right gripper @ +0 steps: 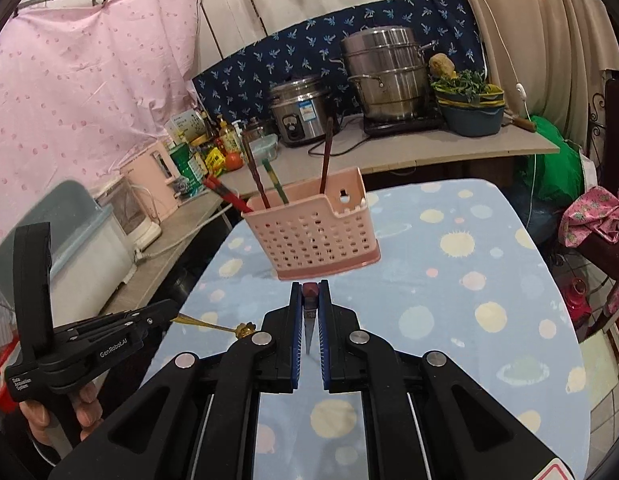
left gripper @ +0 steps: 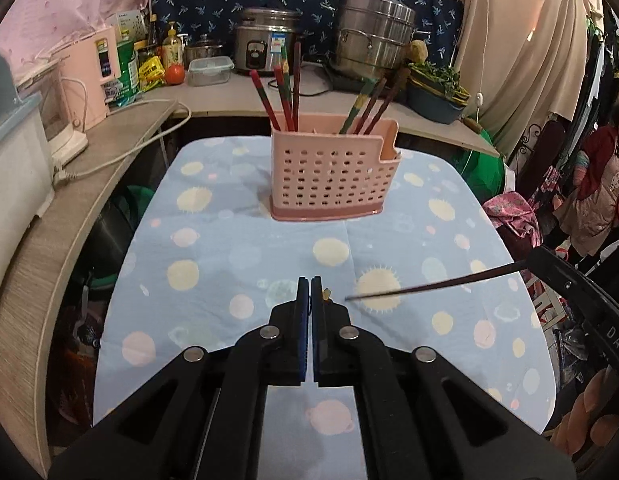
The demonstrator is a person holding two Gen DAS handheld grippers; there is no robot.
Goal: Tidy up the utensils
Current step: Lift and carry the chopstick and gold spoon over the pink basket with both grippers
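A pink perforated utensil holder (left gripper: 333,174) stands on the blue spotted cloth, with several red and dark chopsticks (left gripper: 287,92) upright in it; it also shows in the right wrist view (right gripper: 313,228). My left gripper (left gripper: 310,292) is shut on a thin gold utensil with an ornate head (right gripper: 245,328), which sticks out to the side. My right gripper (right gripper: 310,292) is shut on a dark chopstick (right gripper: 309,320), whose thin tip (left gripper: 429,284) crosses the left wrist view. Both grippers hover over the cloth in front of the holder.
The cloth-covered table (left gripper: 213,240) has a wooden counter (left gripper: 69,200) at its left and back, carrying a rice cooker (left gripper: 265,40), a steel steamer pot (left gripper: 373,36), bottles and a pink appliance (left gripper: 97,76). A person (left gripper: 601,184) stands at the right.
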